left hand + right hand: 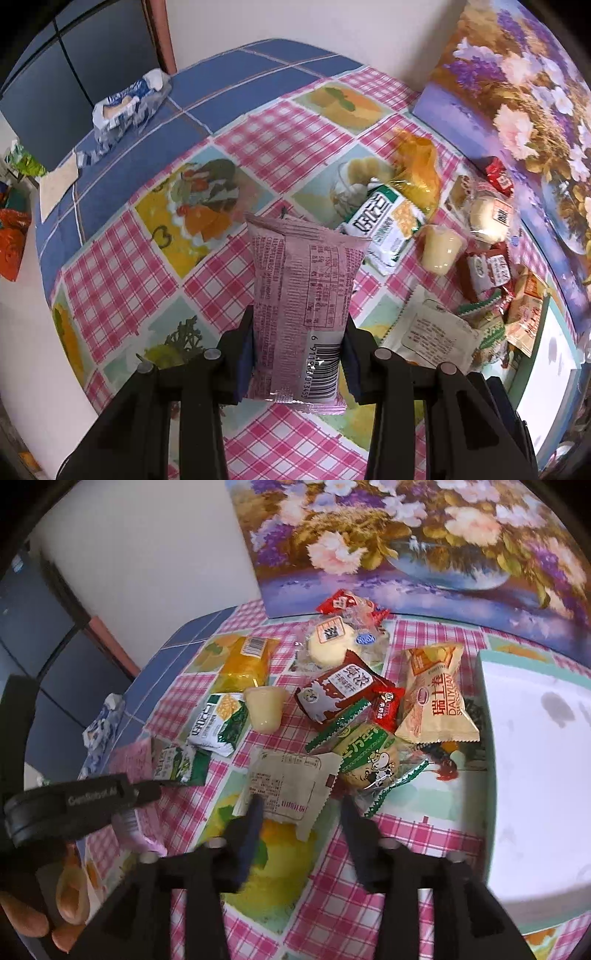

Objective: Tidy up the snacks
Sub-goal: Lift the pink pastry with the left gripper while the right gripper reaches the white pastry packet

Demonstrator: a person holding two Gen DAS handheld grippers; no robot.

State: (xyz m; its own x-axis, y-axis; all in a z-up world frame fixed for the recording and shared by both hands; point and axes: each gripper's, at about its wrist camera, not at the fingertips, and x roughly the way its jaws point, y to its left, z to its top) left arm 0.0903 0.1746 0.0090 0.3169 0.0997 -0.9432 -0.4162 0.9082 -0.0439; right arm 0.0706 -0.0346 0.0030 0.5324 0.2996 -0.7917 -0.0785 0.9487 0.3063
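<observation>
My left gripper (pixel 299 332) is shut on a pink snack packet (pixel 303 295), holding it lengthwise above the checked tablecloth with its barcode end nearest the camera. My right gripper (pixel 303 805) stands open just over a flat white packet (pixel 291 786) that lies on the table. Its left finger overlaps the packet's edge and its right finger stays clear of it. Beyond lies a heap of snacks: a green cow packet (pixel 369 760), a brown-red packet (pixel 336 694), a beige roll packet (pixel 436 698), a jelly cup (pixel 264 707) and a green-white packet (pixel 218 723).
A white box with a teal rim (pixel 487 738) sits at the right of the table. A floral painting (pixel 406 535) leans against the wall behind the heap. A blue-white packet (pixel 129 107) rests on the blue cloth at the far left. A hand's fingers (pixel 33 919) show at the lower left.
</observation>
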